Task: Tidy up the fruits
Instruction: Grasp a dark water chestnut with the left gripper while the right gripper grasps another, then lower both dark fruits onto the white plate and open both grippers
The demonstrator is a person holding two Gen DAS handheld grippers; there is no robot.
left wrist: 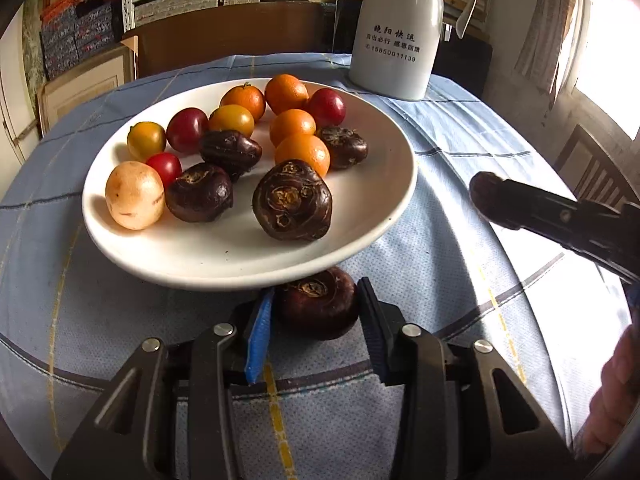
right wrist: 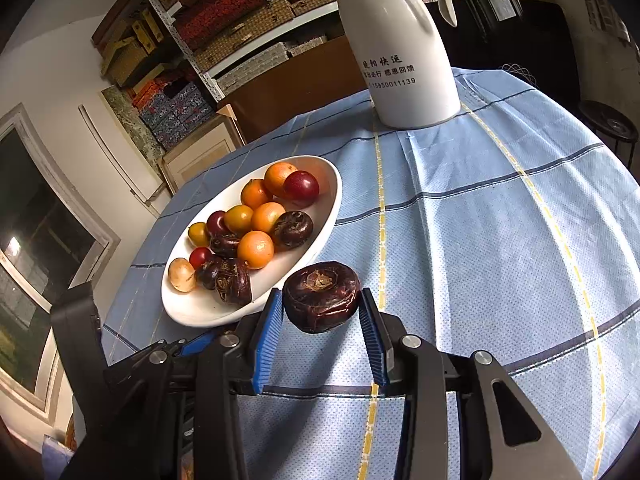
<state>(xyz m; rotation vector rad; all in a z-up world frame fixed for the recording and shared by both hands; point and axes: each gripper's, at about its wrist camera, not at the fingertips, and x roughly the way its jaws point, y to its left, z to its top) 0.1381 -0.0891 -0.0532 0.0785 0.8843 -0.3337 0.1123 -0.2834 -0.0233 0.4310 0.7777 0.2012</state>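
A white plate (left wrist: 360, 216) on the blue checked tablecloth holds several orange kumquats (left wrist: 303, 154), red and yellow cherry tomatoes (left wrist: 187, 130), dark water chestnuts (left wrist: 292, 200) and a pale round fruit (left wrist: 135, 195). My left gripper (left wrist: 316, 304) is shut on a dark water chestnut (left wrist: 316, 304), held at the plate's near rim. My right gripper (right wrist: 322, 304) is shut on another water chestnut (right wrist: 322, 296), held above the cloth just right of the plate (right wrist: 316, 248). The right gripper also shows in the left wrist view (left wrist: 486, 196), with the chestnut at its tip.
A tall white thermos jug (left wrist: 396, 28) with printed text stands at the table's far side; it also shows in the right wrist view (right wrist: 400, 44). Shelves of boxes (right wrist: 224, 28) and a wooden chair (left wrist: 596, 172) lie beyond the table. Blue cloth (right wrist: 500, 220) stretches right of the plate.
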